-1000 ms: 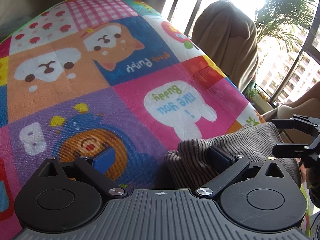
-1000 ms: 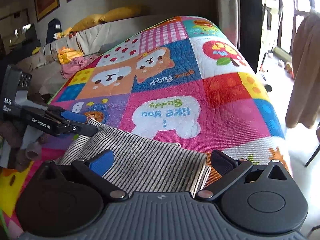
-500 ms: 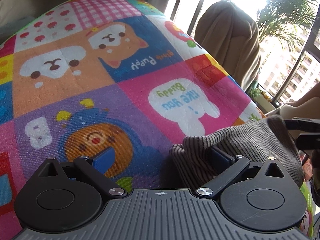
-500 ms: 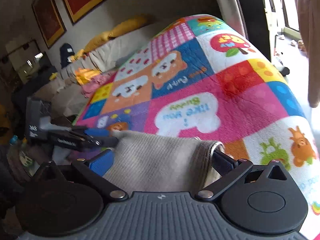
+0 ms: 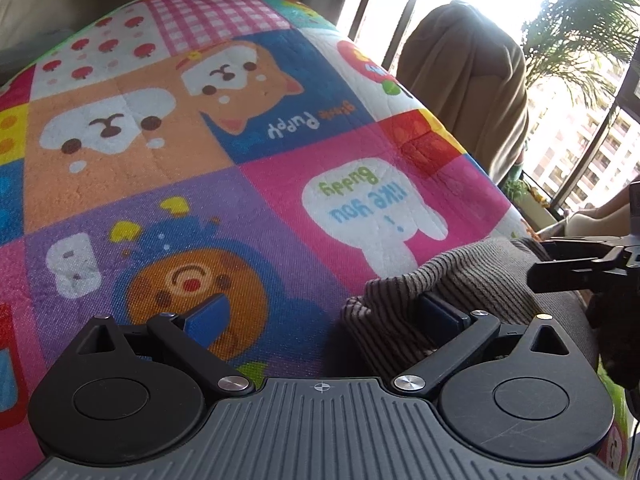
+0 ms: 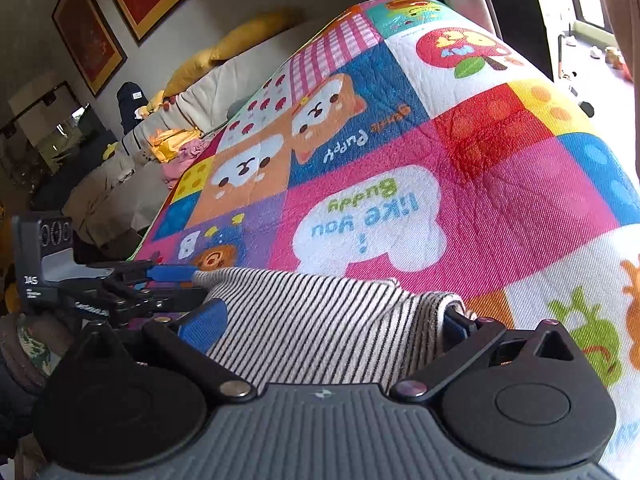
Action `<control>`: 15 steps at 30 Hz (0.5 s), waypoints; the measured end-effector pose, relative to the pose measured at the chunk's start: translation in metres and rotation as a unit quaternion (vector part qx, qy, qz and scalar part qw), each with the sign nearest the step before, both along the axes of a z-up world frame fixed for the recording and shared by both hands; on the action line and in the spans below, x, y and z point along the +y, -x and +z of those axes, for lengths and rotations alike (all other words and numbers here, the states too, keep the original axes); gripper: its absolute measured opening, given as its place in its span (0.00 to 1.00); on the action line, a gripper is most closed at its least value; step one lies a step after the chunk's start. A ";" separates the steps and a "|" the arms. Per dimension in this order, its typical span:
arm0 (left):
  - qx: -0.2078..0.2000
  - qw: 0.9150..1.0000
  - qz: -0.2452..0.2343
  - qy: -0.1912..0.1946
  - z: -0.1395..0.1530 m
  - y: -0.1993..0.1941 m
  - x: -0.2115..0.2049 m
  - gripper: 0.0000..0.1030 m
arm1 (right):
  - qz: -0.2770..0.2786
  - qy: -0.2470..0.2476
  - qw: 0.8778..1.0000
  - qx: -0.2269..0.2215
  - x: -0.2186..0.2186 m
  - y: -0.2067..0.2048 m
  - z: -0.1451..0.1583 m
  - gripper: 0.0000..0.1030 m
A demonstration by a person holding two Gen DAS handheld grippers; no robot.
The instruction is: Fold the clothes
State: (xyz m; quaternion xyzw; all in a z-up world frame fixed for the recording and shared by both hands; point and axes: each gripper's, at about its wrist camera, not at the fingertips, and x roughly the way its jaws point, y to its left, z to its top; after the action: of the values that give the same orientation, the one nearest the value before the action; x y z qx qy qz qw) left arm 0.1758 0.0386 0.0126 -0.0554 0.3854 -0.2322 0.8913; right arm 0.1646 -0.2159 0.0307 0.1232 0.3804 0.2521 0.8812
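A brown-and-white striped garment (image 6: 320, 328) lies bunched at the near edge of the colourful cartoon play mat (image 6: 500, 200). My right gripper (image 6: 330, 324) is open, with the striped cloth spread between its two blue-padded fingers and wrapped over the right one. My left gripper (image 5: 324, 314) is open too. The garment's (image 5: 460, 280) rolled end drapes over its right pad, and its left pad hangs over bare mat (image 5: 280, 200). Each gripper shows in the other's view: the right gripper (image 5: 576, 260) at the garment's far end, the left gripper (image 6: 160, 284) at its left edge.
A chair draped in brown cloth (image 5: 468, 92) stands past the mat by the bright window and a palm plant (image 5: 580, 20). A sofa with yellow cushions (image 6: 240, 40) and a heap of pink and yellow clothes (image 6: 176, 148) lie beyond the mat's far left corner.
The right gripper has tilted and swung, so the mat now slants across its view. The garment sits more evenly between its fingers. The left gripper has barely shifted.
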 end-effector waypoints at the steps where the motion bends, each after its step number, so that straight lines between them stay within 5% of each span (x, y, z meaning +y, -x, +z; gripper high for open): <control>1: -0.001 1.000 0.000 -0.001 0.000 0.000 0.000 0.99 | 0.003 0.001 1.000 0.003 -0.001 0.003 0.001 1.00; 6: 0.004 1.000 0.005 0.011 -0.005 0.002 0.007 1.00 | 0.009 0.040 0.999 -0.028 -0.020 0.037 0.028 1.00; 9: 0.004 1.000 0.012 0.018 -0.006 0.001 0.007 1.00 | -0.022 0.106 0.992 -0.067 -0.018 0.049 0.038 1.00; 12: 0.006 0.999 0.026 0.029 0.002 0.009 0.009 1.00 | -0.038 0.197 0.977 -0.069 0.001 0.041 0.020 1.00; 15: 0.002 0.998 0.033 0.049 0.026 0.030 0.018 0.99 | -0.046 0.217 0.972 -0.076 0.012 0.032 0.003 1.00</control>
State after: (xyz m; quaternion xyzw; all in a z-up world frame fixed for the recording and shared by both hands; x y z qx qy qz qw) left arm 0.1454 0.0562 0.0383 -0.1126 0.3729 -0.2209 0.8941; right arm 0.1321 -0.2035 0.0334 -0.0738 0.3517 0.1315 0.9239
